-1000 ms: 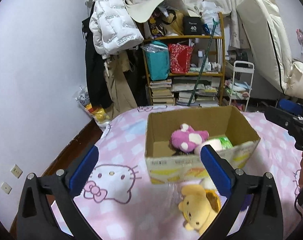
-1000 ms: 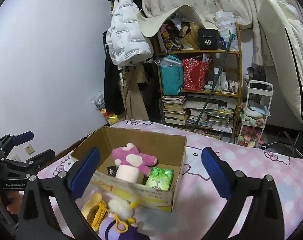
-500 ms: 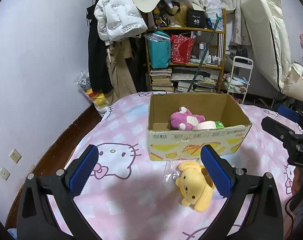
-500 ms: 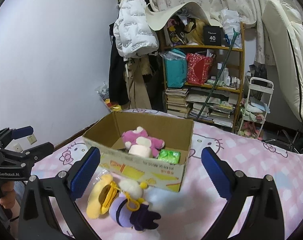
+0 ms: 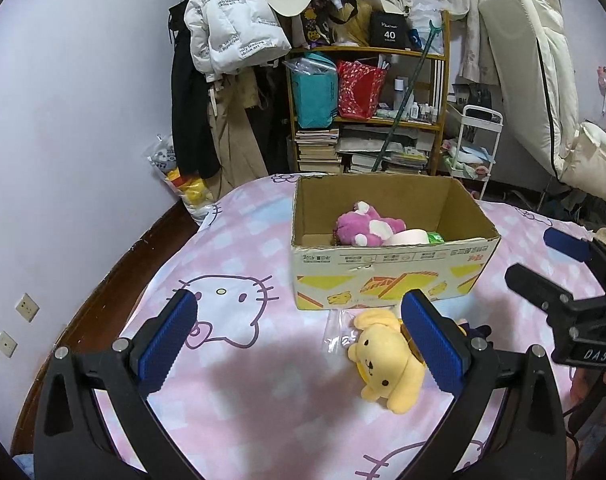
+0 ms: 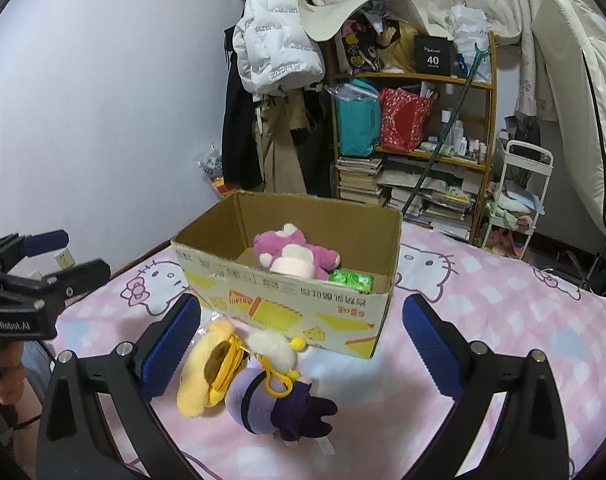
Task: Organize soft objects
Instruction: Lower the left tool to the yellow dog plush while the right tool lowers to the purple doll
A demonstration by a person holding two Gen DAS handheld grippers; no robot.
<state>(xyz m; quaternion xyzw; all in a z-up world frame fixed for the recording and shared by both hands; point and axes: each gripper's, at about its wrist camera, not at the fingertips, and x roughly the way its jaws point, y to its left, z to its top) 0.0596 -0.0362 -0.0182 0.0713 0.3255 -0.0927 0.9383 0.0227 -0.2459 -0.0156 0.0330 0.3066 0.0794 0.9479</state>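
Now both grippers, left (image 5: 299, 338) and right (image 6: 301, 338), hover with fingers spread wide, empty; next, seemingly, grasping the yellow plush (image 5: 385, 364) just before the cardboard box (image 5: 383, 276).

Ahead of me I see a wooden shelf (image 5: 367, 120) crammed with stacked books, a teal bag (image 5: 315, 94) and a red bag (image 5: 359, 90). A white puffer jacket (image 5: 227, 28) hangs to its left above dark coats. A small white cart (image 5: 477, 144) stands right of the shelf, with a cream mattress (image 5: 531, 64) leaning beside it. Two wall sockets (image 5: 27, 307) sit low on the lilac wall
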